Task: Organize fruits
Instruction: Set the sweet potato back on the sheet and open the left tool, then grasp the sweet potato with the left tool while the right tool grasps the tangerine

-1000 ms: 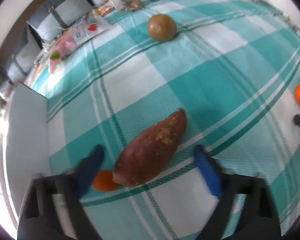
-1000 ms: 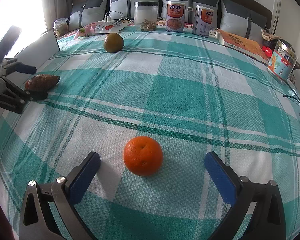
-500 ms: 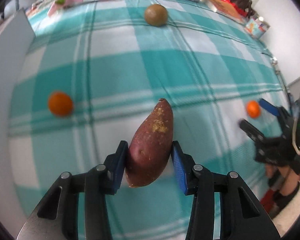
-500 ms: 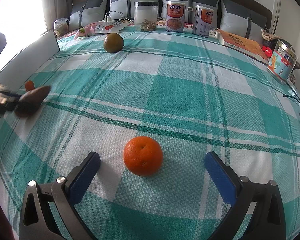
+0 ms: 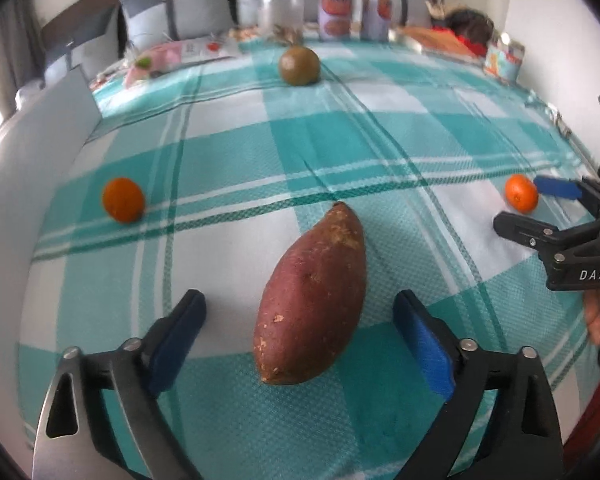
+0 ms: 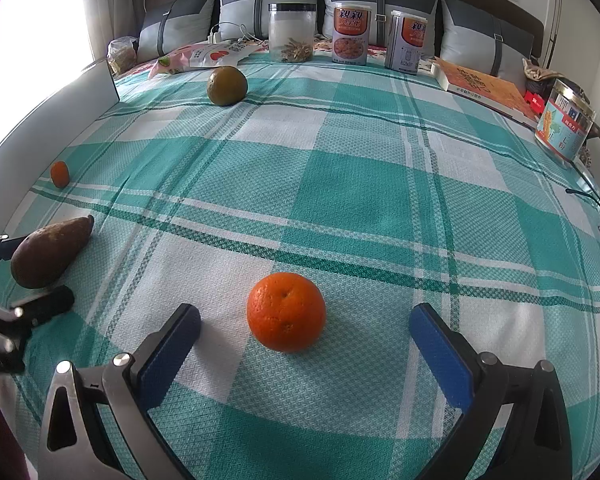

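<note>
Left wrist view: the left gripper [image 5: 300, 332] has just been opening, and the sweet potato [image 5: 312, 304] lies untouched between its wide jaws. Right gripper [image 6: 304, 340] stands wide around the orange [image 6: 286, 311], not touching.

A bed [image 6: 364, 184] under a teal-and-white checked cloth carries everything. Taking the big orange [image 6: 286, 311] near the front as landmark: a sweet potato [image 6: 50, 252] lies well to its left, a small orange [image 6: 59, 173] farther left and back, and a green-brown round fruit [image 6: 227, 85] far behind it. Beyond that, by the pillows, stand a clear jar [image 6: 291, 32] and two cans [image 6: 350, 34]; a book [image 6: 484, 84] and a tin [image 6: 565, 128] lie back right.
</note>
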`<state>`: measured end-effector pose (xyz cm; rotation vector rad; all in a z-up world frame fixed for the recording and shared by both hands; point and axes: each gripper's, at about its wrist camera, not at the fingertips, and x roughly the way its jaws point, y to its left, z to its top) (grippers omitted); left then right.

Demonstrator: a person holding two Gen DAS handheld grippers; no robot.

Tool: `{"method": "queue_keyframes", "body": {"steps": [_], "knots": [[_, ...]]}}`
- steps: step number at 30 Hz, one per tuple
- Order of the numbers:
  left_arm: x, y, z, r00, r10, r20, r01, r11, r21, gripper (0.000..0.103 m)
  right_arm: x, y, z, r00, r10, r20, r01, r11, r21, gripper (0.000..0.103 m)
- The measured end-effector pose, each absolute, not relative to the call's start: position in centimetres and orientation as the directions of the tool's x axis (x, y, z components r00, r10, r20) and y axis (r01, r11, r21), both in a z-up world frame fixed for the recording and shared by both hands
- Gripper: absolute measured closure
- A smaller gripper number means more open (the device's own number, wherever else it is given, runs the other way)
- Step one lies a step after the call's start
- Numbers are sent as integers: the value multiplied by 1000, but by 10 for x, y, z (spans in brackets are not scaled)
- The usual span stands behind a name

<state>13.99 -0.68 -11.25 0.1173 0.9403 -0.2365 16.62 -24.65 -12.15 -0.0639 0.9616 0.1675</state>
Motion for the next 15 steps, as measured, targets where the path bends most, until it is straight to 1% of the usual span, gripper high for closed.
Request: {"method": "queue_keyframes", "body": {"steps": [15], "knots": [[142, -7, -114, 573, -146, -806, 251, 968, 3, 5, 167, -246, -121, 561, 118, -820, -170, 985, 25, 0]]}}
